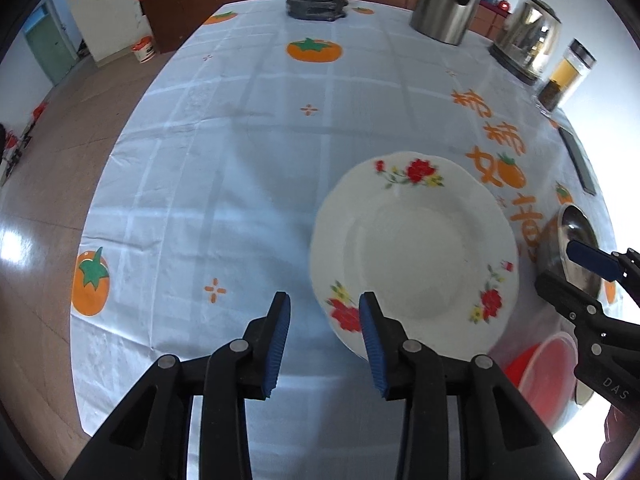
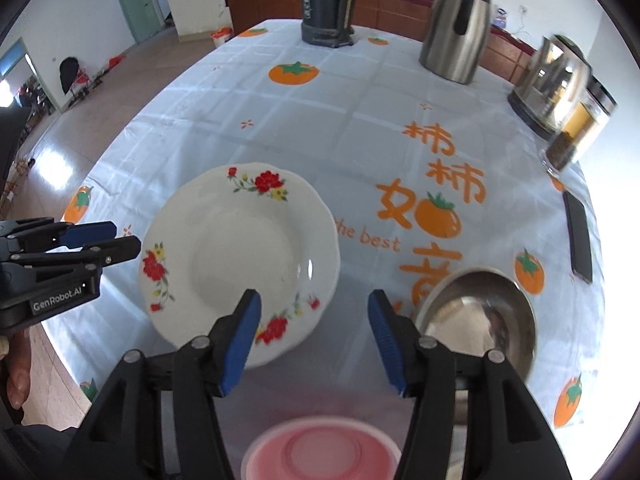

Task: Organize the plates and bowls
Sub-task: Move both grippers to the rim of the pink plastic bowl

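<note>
A white plate with red flowers (image 1: pixel 416 252) lies flat on the tablecloth; it also shows in the right wrist view (image 2: pixel 240 256). A steel bowl (image 2: pixel 480 320) sits to its right, also seen in the left wrist view (image 1: pixel 572 248). A red plastic bowl (image 2: pixel 320 452) sits near the front edge, also in the left wrist view (image 1: pixel 548 372). My left gripper (image 1: pixel 324 344) is open and empty above the cloth at the plate's left front rim. My right gripper (image 2: pixel 314 340) is open and empty between the plate and the steel bowl, above the red bowl.
At the far end stand a dark thermos (image 2: pixel 328 4), a steel jug (image 2: pixel 456 24), a kettle (image 2: pixel 552 84) and a glass jar (image 2: pixel 580 128). A phone (image 2: pixel 578 236) lies at the right edge. The table's left edge (image 1: pixel 100 216) drops to the floor.
</note>
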A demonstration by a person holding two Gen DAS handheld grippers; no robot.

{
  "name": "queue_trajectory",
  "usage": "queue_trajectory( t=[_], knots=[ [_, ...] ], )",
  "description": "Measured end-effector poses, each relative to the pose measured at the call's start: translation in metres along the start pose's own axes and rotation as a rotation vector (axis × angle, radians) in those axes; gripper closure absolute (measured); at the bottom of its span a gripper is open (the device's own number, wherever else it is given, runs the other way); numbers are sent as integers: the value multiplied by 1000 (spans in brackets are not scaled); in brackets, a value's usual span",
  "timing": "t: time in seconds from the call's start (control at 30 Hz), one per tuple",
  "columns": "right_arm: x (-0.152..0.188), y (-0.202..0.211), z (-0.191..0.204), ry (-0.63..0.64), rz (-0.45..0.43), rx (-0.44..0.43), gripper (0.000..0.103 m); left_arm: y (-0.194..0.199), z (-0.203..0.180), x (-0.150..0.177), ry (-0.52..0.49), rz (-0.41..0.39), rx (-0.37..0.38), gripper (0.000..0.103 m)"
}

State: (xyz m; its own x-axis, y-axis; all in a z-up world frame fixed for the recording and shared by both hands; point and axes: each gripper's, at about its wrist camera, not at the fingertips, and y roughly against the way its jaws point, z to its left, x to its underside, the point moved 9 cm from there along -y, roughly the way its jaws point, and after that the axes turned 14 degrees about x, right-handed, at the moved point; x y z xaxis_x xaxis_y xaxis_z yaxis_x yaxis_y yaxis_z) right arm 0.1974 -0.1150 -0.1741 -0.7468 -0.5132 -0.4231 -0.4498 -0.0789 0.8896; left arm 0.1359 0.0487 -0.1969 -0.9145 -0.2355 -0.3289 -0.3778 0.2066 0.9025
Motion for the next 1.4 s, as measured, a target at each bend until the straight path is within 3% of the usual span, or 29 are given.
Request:
queue_trajectory(
  t=[0.23, 0.43, 0.57, 0.73, 1.0, 1.27, 1.4],
  knots=[
    [45, 29, -31, -75, 1, 36, 47, 10, -54, 25, -147, 34, 100, 64],
    [99, 39, -58, -128, 51, 91, 49, 9, -100, 51, -266, 69, 182, 64],
    [128, 31, -65, -143, 101, 88, 65, 3, -123, 67, -304, 111, 249, 64],
    [144, 27, -65, -151, 118, 70, 71, -6, -151, 88, -345, 174, 302, 64],
    [152, 21, -69, -167, 125, 45, 76, -25, -161, 103, -344, 235, 285, 64],
    [149, 16, -62, -128, 115, 28, 82, -30, -164, 106, -334, 242, 280, 65],
    [147, 13, -61, -113, 112, 24, 86, -37, -165, 107, -324, 260, 281, 73]
  ],
)
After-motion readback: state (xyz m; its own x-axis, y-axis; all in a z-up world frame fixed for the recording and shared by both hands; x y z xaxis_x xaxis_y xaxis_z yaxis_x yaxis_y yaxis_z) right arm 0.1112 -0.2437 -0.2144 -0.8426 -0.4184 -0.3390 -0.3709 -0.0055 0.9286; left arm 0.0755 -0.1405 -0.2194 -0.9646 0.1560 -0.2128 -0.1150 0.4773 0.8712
